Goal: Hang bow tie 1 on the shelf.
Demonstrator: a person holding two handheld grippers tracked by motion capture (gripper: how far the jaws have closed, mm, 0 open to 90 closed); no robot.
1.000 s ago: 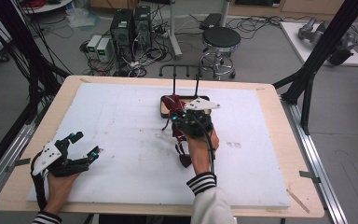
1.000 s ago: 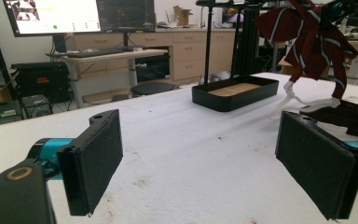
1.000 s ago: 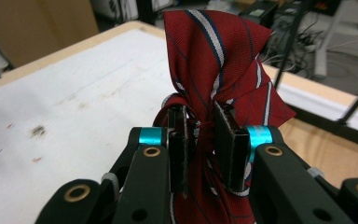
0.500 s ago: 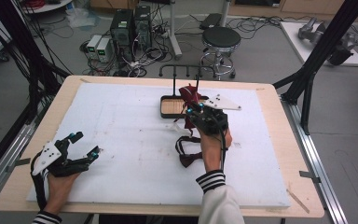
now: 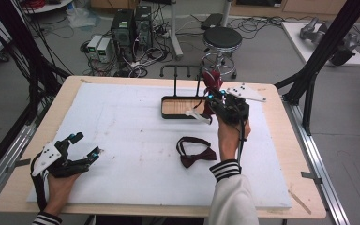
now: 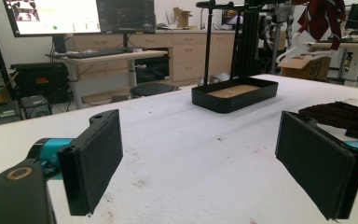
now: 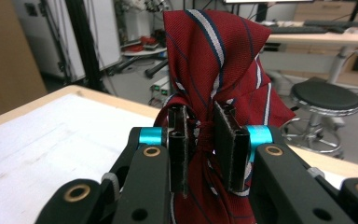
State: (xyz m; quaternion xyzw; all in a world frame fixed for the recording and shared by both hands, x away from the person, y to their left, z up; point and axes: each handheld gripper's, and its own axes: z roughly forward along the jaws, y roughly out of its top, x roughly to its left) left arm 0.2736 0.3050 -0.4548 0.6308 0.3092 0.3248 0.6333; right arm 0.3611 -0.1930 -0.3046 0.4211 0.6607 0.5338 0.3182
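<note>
The right hand-held gripper [image 5: 214, 96] is up in the air over the black tray [image 5: 168, 110] at the far side of the table [image 5: 122, 126]. Its jaws are squeezed tight on a red striped bow tie [image 7: 214, 60], which sticks up above them. A dark brown bow tie [image 5: 197, 152] lies flat on the white table top, near the right hand [image 5: 232, 133]. The left hand-held gripper [image 5: 82, 147] rests at the near left of the table with its jaws wide apart and nothing between them.

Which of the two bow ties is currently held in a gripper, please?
The striped red bow tie, clamped in the right gripper above the black tray. The dark maroon bow tie lies loose on the white mat.
</note>
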